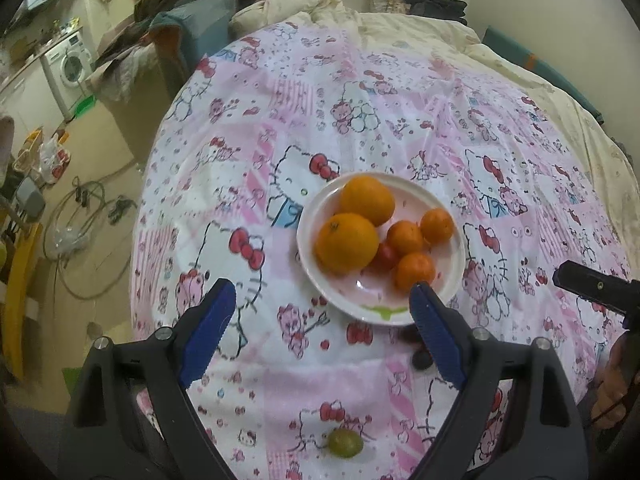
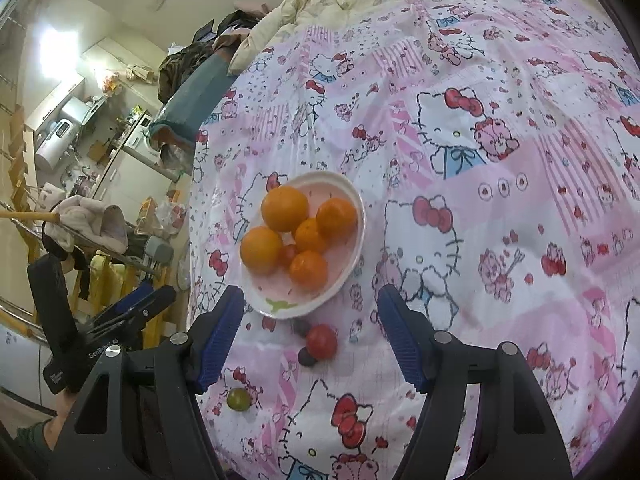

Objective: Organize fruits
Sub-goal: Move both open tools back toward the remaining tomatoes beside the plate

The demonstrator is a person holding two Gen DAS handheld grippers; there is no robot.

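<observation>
Cluttered bedroom, cartoon-print bedsheet (image 2: 500, 208): white plate (image 2: 352, 200) of oranges sat just ahead of both empty, spread grippers, left gripper (image 1: 322, 304) and right gripper (image 2: 310, 306), while red tomato (image 2: 321, 342) and green fruit (image 2: 239, 399) lay loose near the right's fingertips, likely awaiting plating.

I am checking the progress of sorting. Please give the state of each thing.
Plate: holds five oranges and one tomato.
Red tomato: loose on the cloth, beside the plate.
Green grape: loose on the cloth.
Left gripper: open, empty.
Right gripper: open, empty.
</observation>
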